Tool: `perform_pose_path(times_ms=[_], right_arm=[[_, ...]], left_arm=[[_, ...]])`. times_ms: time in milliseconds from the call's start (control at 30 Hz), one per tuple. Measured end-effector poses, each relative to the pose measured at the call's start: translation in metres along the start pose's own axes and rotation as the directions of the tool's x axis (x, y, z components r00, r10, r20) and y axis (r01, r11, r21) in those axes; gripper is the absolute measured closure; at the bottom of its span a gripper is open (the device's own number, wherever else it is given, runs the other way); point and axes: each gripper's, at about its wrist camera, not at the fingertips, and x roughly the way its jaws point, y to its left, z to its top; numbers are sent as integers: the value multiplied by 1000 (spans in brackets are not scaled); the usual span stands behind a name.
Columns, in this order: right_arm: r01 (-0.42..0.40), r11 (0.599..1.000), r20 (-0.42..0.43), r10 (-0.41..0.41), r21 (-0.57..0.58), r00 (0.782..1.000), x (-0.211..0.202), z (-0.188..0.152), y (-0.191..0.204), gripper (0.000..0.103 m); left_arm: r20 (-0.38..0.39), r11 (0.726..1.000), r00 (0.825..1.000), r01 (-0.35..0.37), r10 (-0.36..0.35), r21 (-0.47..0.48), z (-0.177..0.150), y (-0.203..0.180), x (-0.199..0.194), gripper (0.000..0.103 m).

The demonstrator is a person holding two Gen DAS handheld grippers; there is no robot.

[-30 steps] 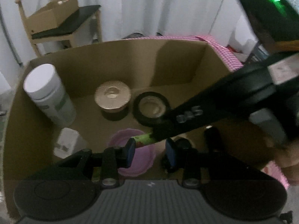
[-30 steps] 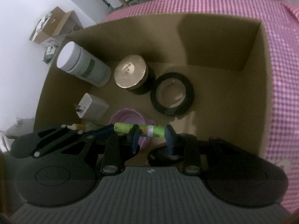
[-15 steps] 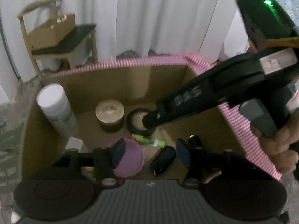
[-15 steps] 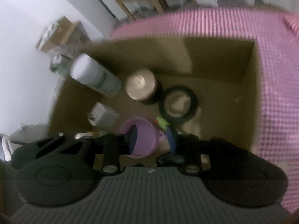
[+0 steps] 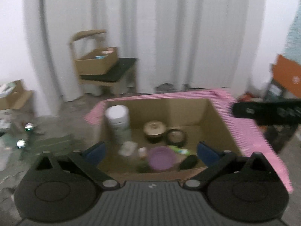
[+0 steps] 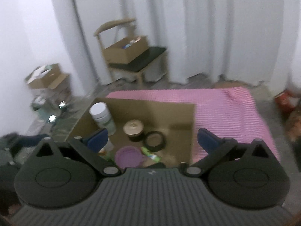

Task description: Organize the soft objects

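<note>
An open cardboard box (image 5: 216,116) (image 6: 180,113) sits on a pink checked cloth (image 6: 225,105). Inside lie a green tube (image 5: 178,149) (image 6: 150,153), a purple lid (image 5: 161,158) (image 6: 128,156), a white bottle (image 5: 117,120) (image 6: 102,117), a gold-topped jar (image 5: 154,129) (image 6: 133,129), a black ring (image 5: 176,136) (image 6: 155,141) and a small black item (image 5: 189,162). My left gripper (image 5: 151,151) is open and empty, above and behind the box. My right gripper (image 6: 152,138) is open and empty, also raised; its body shows in the left wrist view (image 5: 267,111).
A wooden chair (image 5: 105,75) (image 6: 135,62) carrying a cardboard box stands by the white curtain. Another carton (image 6: 49,79) and clutter lie on the floor at the left. Orange and red items (image 5: 287,75) are at the right.
The right gripper let go of the green tube, which now lies in the box. Both grippers opened wide and pulled up and back from the box.
</note>
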Motion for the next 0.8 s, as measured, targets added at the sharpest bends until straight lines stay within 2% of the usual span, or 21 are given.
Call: perform_pose_path(times_ms=[133,233,333,500,600,800], right_arm=[[134,991,41,-134,2,990,-20,-23,18,1],[189,982,43,-188,-6,981,-25,-42,24,1],[210,978,19,-210,-6,978,-22,-58,29,1],[198,980,-9,-198,0,980,-14,-73,35,1],[167,986,-70,-165,10,984,1,-76,39,1],[122,992,-140,-117,33,983,27,-76,46,1]], left_arm=[[-24,994,994,-107,107,-8,-7,4,-5,0],[-78,992,990,-123,121,-12,-11,5,1,0],[-113,994,988,-107,106,0,-15,10,6,0],[-128,993,987,-107,100,-49,-22,22,5,0],[-150,991,984,-112,100,-72,-21,28,9,0],[-161,990,979,-137,128,-46,-21,30,14,0]])
